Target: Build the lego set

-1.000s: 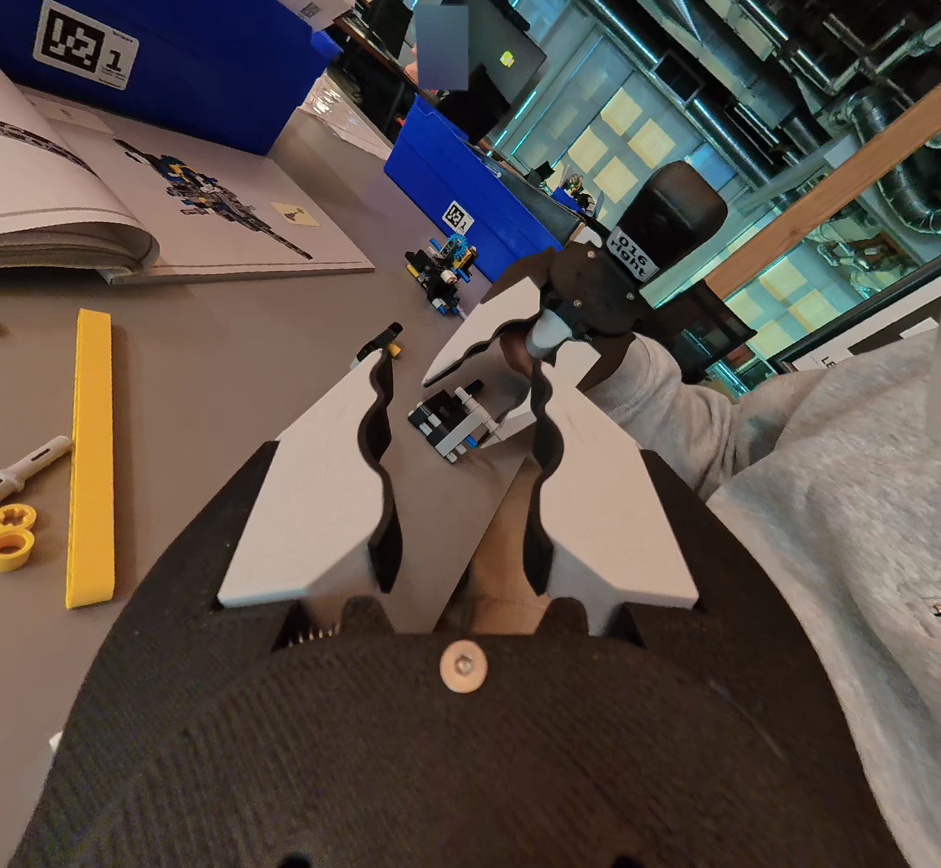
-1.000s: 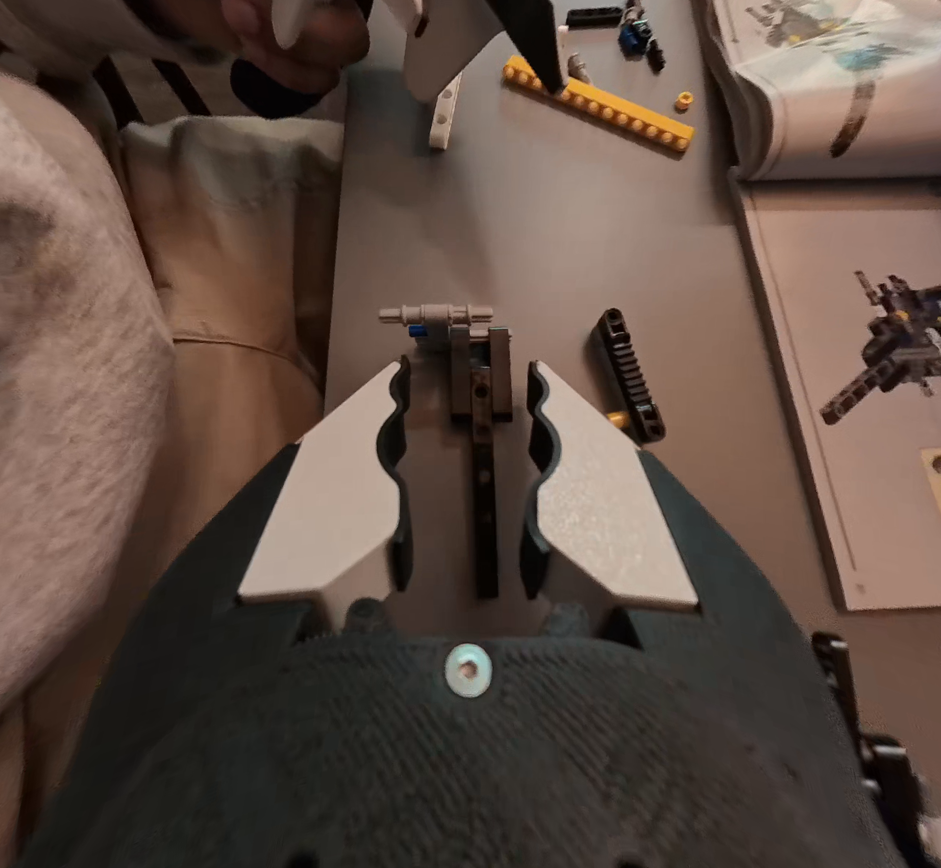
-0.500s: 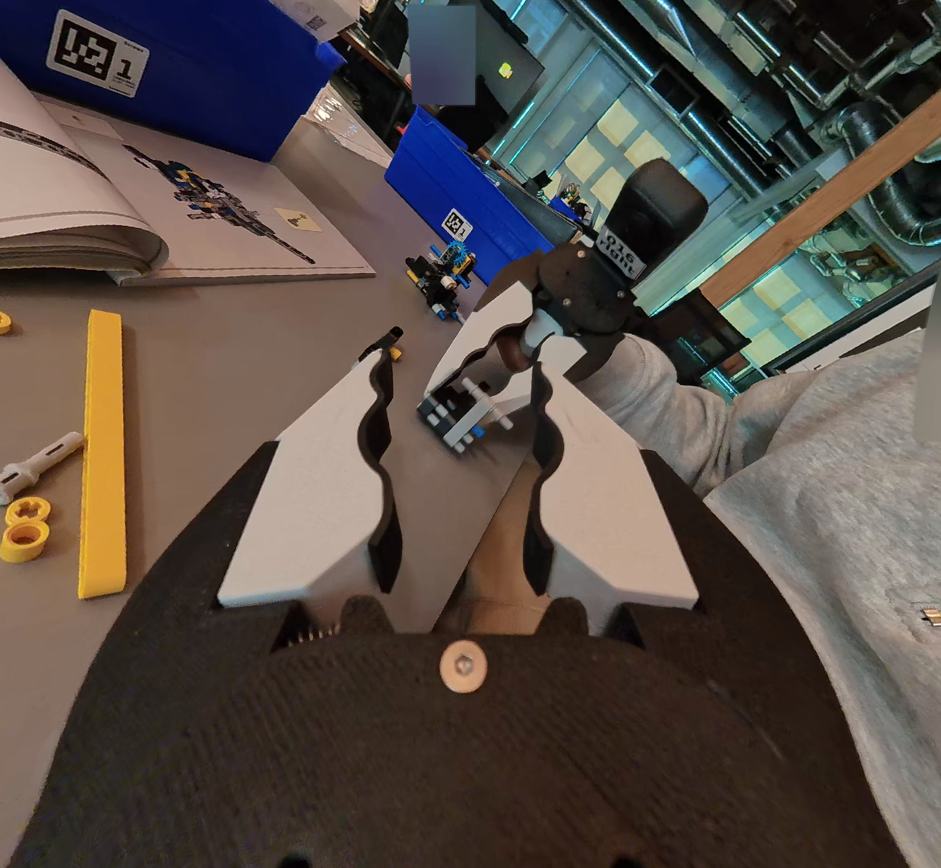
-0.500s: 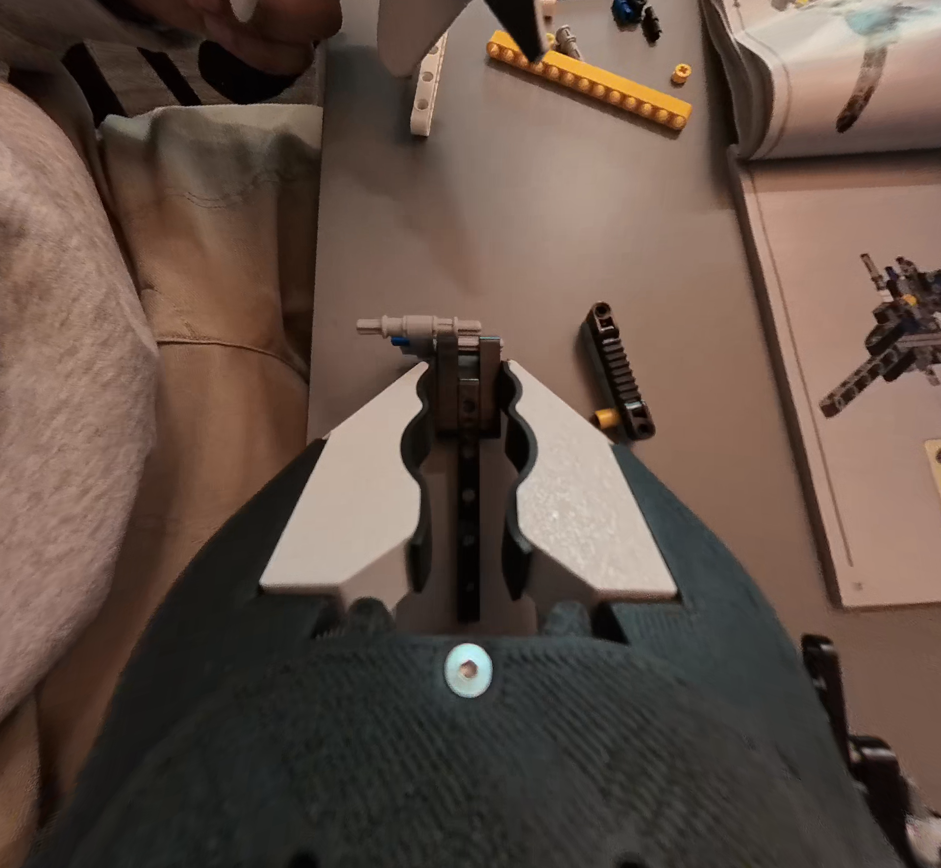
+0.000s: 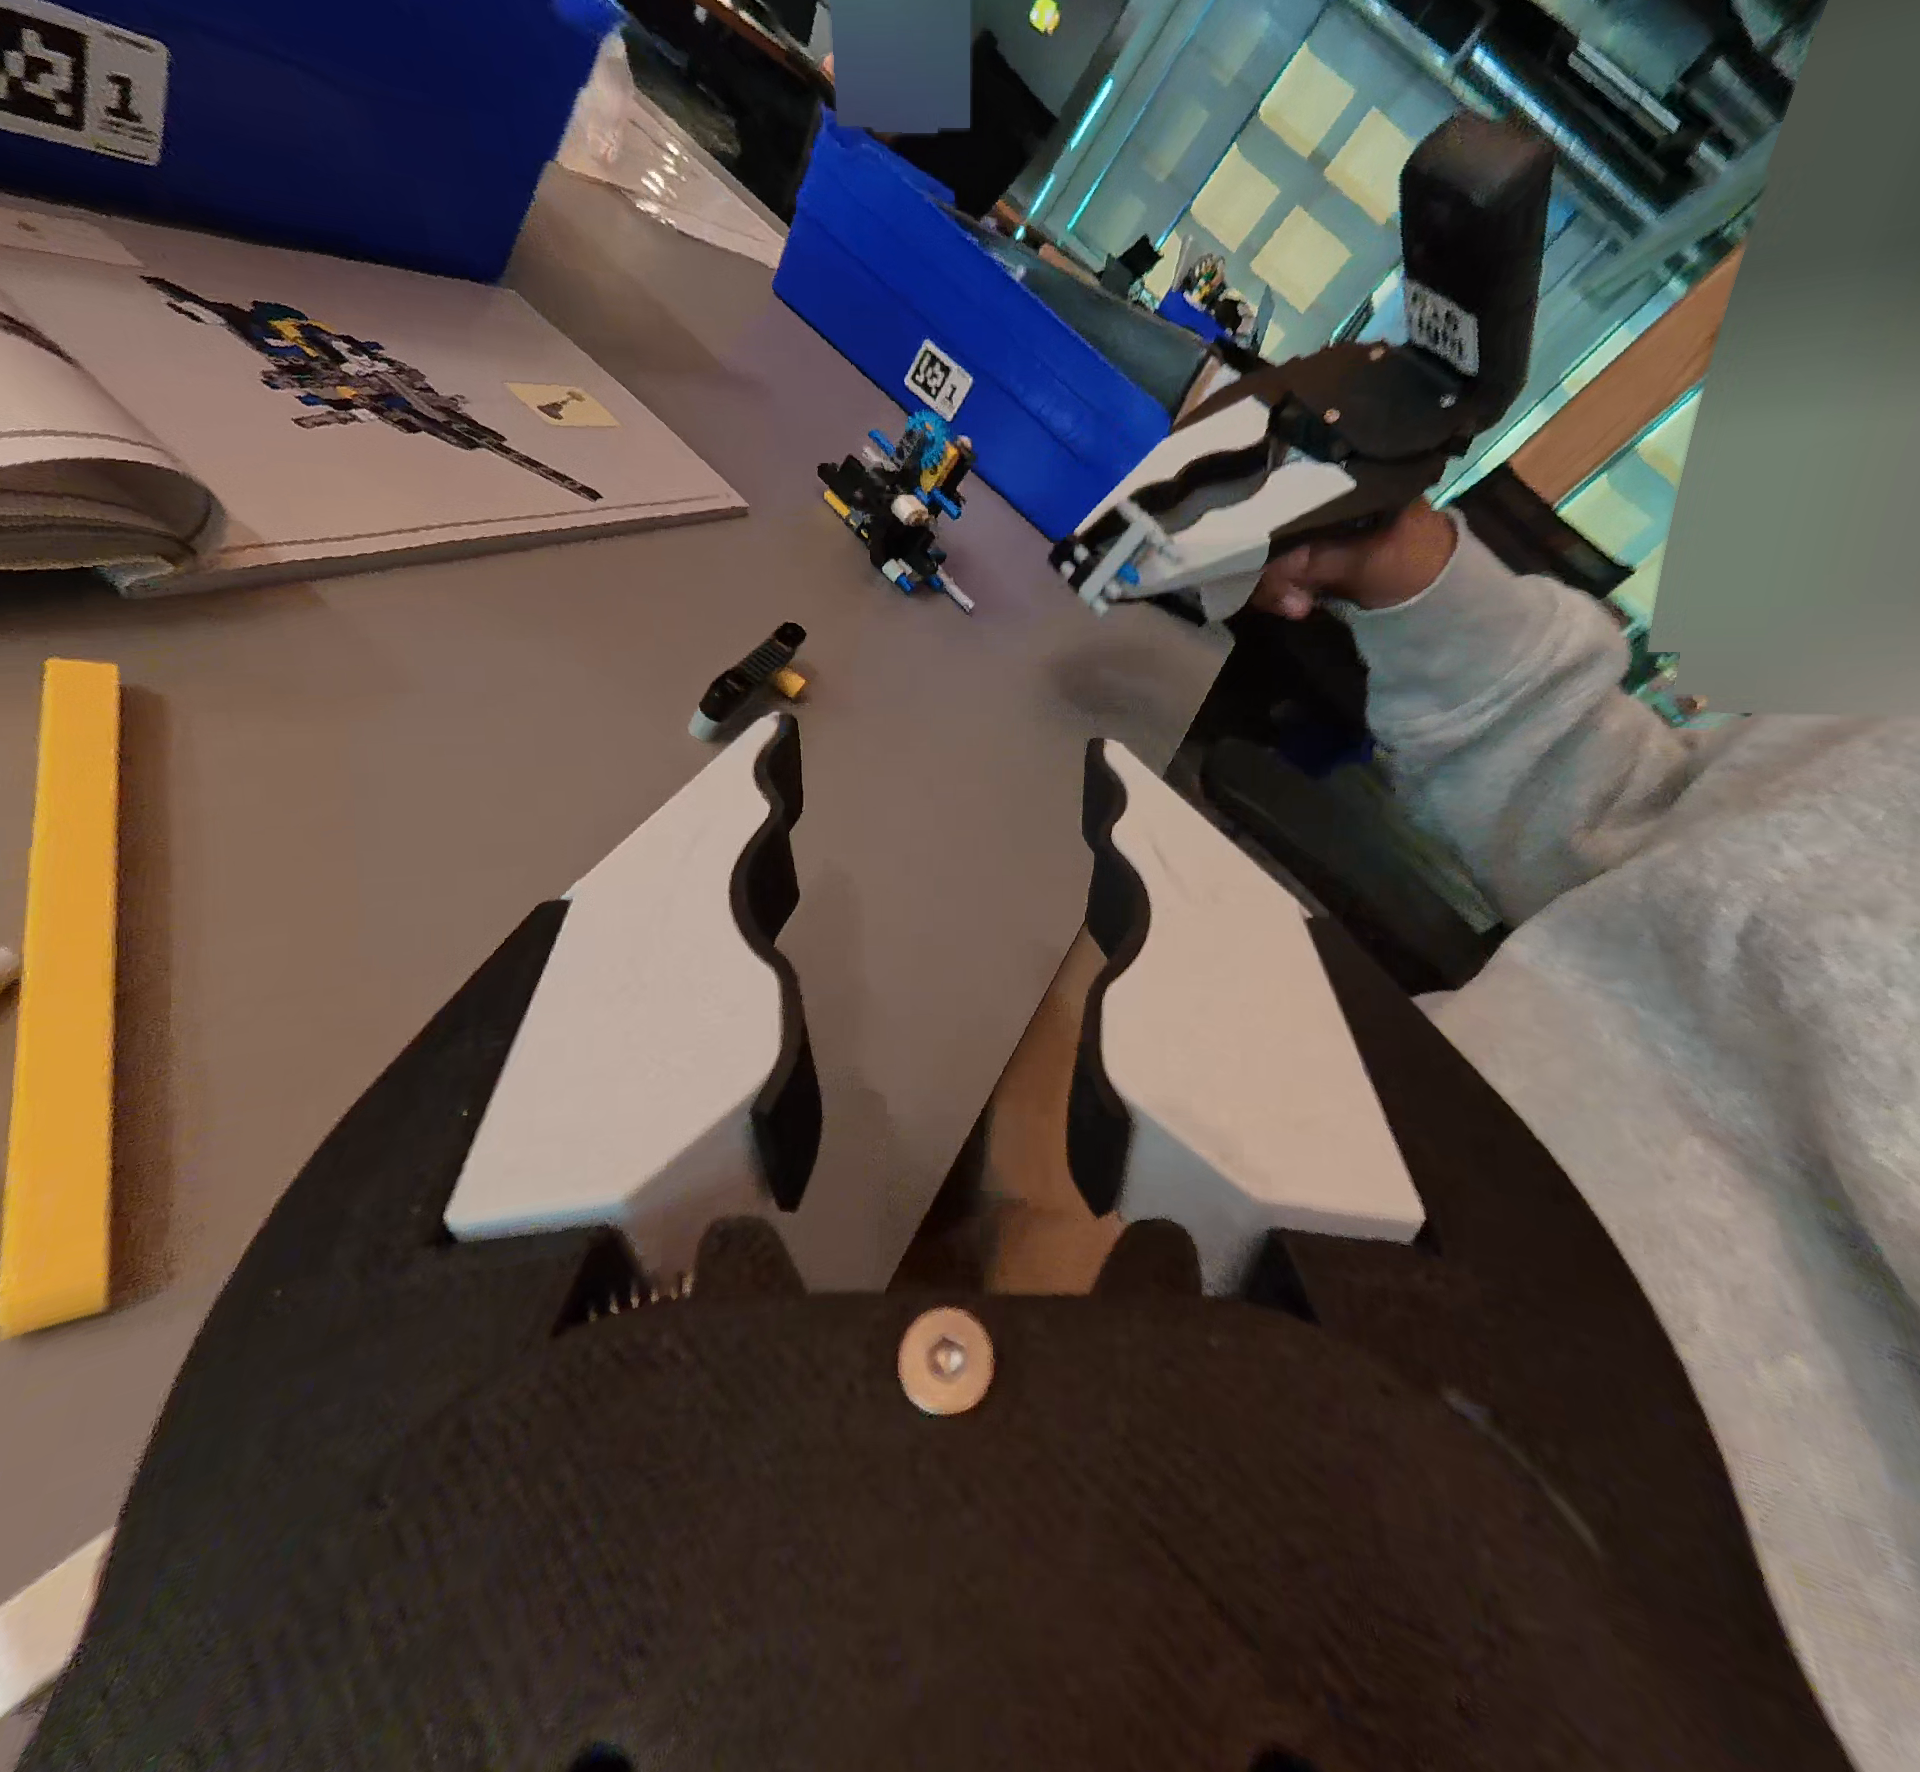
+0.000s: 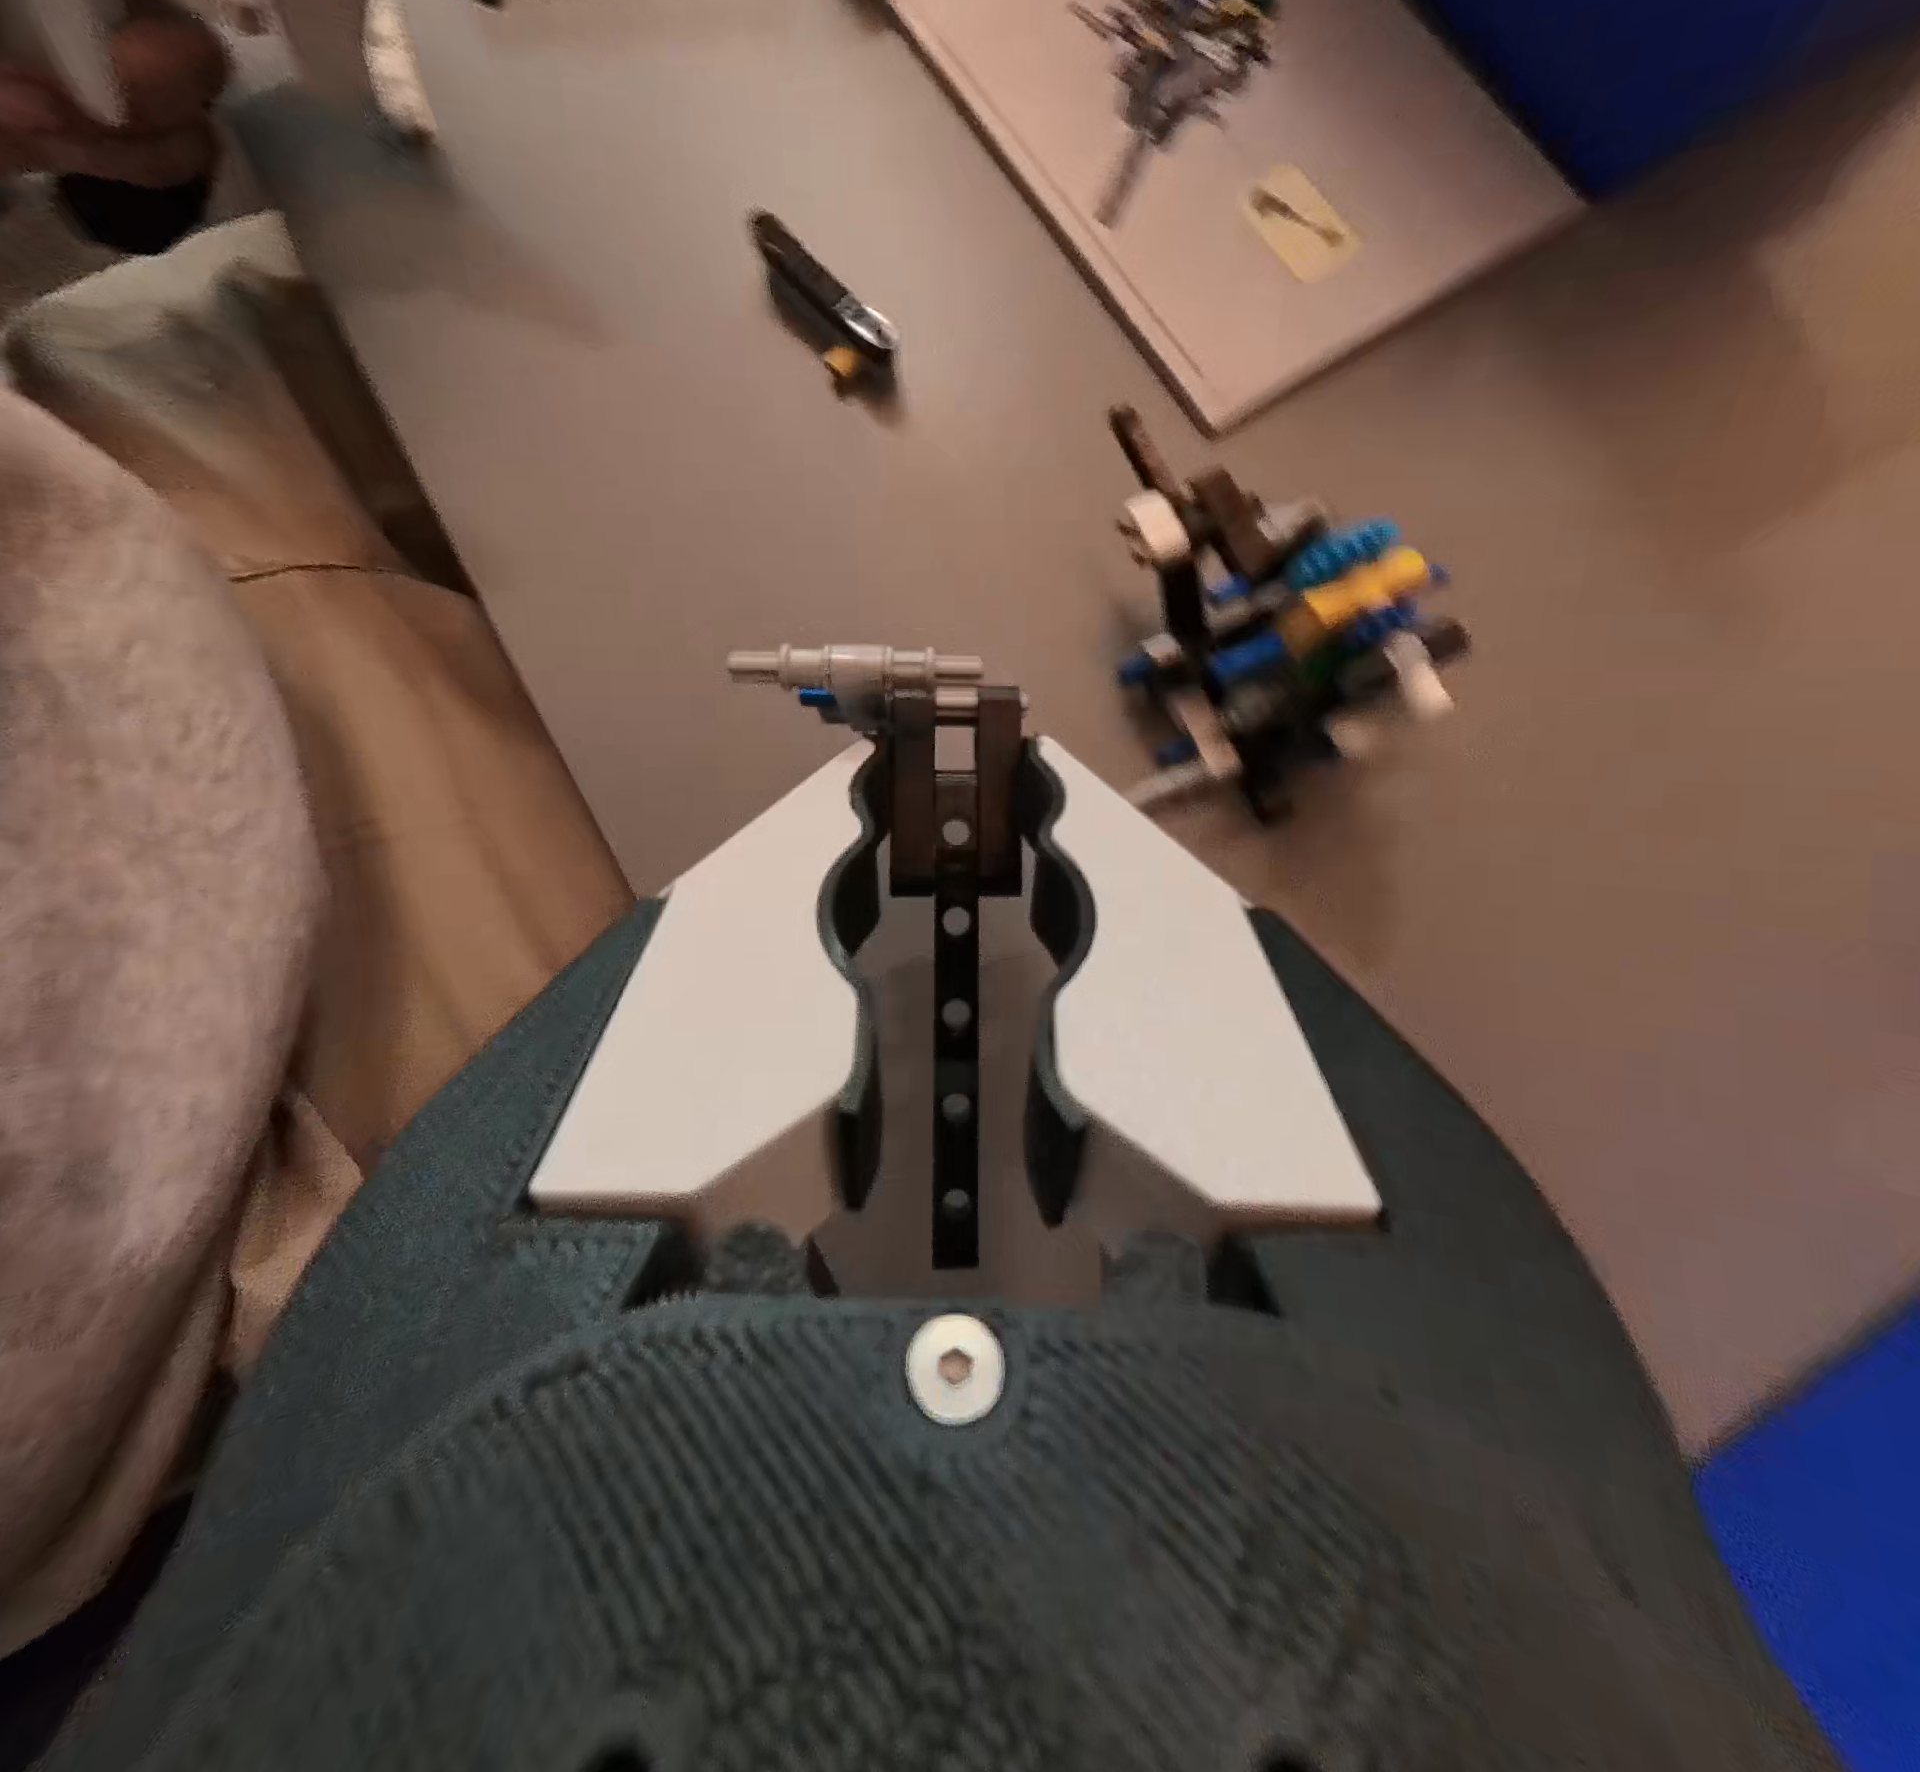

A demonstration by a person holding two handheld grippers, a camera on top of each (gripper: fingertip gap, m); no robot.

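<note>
Black beam sub-assembly (image 6: 951, 891) is clamped in the right claw (image 6: 951, 777), lifted off the tabletop (image 6: 644, 475), long axis along the fingers; the main model (image 6: 1288, 642) sits ahead-right. Left claw (image 5: 940, 746) hangs open, farther off.

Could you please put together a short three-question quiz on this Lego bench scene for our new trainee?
1. True or false: the left gripper is holding a part.
2. What does the right gripper grip? A) the yellow beam B) the small grey and black sub-assembly C) the instruction booklet
3. Fill in: the multicoloured partial model stands on the ____.

Key
1. False; its jaws stand apart with nothing between them.
2. B; the jaws are closed on it and it is held off the table.
3. Table.
</note>
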